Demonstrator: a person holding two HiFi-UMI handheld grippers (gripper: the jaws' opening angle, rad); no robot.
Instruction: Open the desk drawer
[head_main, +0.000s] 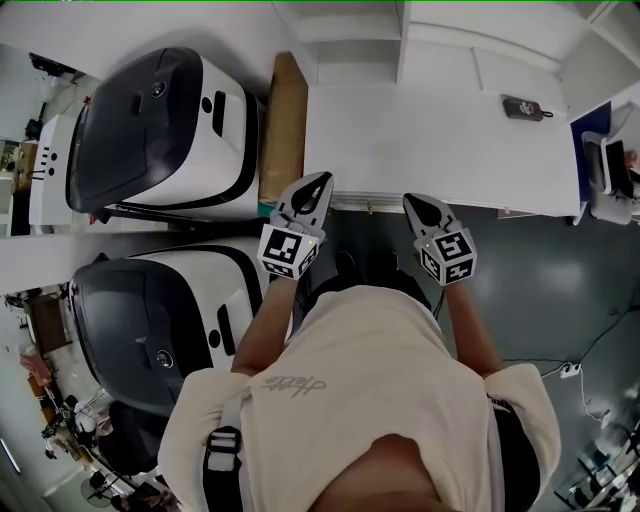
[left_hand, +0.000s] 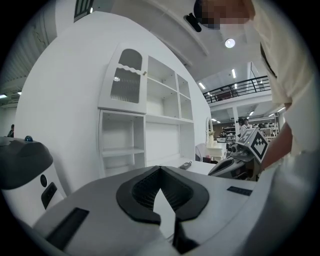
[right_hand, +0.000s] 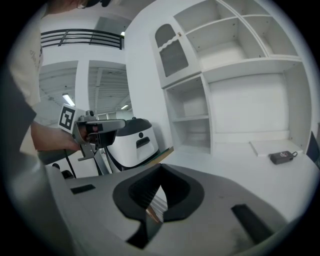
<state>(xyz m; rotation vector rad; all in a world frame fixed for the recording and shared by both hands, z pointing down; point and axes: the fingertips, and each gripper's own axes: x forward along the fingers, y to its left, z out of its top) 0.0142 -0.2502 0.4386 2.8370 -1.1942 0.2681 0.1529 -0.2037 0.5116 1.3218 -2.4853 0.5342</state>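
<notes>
The white desk (head_main: 430, 140) fills the upper middle of the head view. Its front edge (head_main: 380, 200) runs just ahead of both grippers, and the drawer front below that edge is hidden from above. My left gripper (head_main: 322, 178) points at the desk's left front corner, jaws shut and empty. My right gripper (head_main: 410, 200) hovers at the front edge a little to the right, also shut on nothing. In the left gripper view the closed tips (left_hand: 160, 168) face the desktop, with the right gripper (left_hand: 235, 162) beside them. The right gripper view shows its closed tips (right_hand: 161, 166) and the left gripper (right_hand: 97, 127).
A white shelf unit (right_hand: 235, 75) stands on the desk's far side. A small black device (head_main: 524, 108) lies at the back right. A wooden board (head_main: 284, 125) and two black-and-white machines (head_main: 160, 130) (head_main: 150, 320) stand to the left. A chair (head_main: 610, 170) is at the right.
</notes>
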